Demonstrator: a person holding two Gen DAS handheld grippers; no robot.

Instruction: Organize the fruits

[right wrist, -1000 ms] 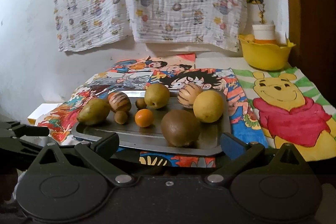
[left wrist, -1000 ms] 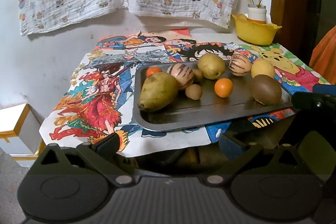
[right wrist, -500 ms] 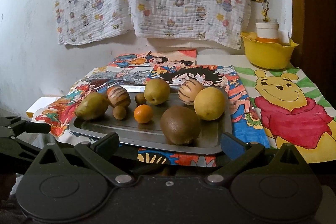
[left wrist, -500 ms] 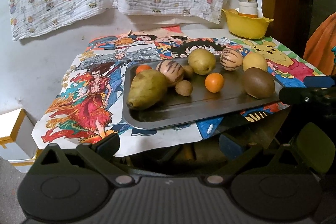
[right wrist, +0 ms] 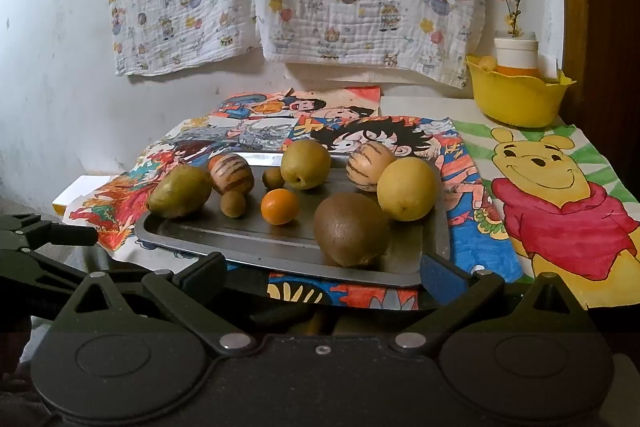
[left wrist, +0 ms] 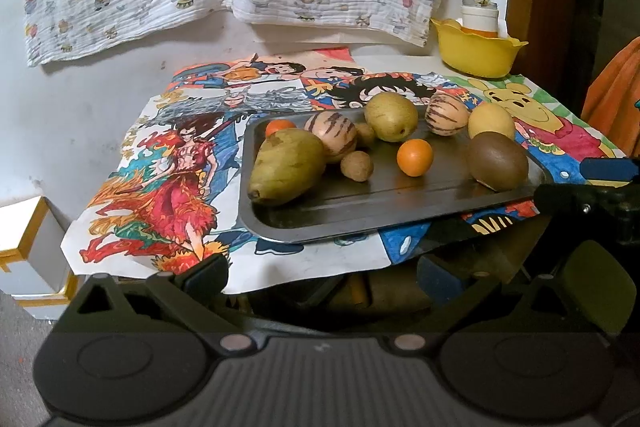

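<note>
Over the last second both cameras only drifted a little; no fruit moved on the tray [left wrist: 360, 223], so the sorting stands as it was. The left gripper [left wrist: 322, 273] and right gripper [right wrist: 322, 269] hang spread and empty before the table. Only the left view shows the second small orange [left wrist: 280, 126].

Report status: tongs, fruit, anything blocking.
Left tongs and right tongs both open, empty, short of the table edge. Ten fruits on the metal tray; big kiwi nearest the right tongs. Nothing in the way.
</note>
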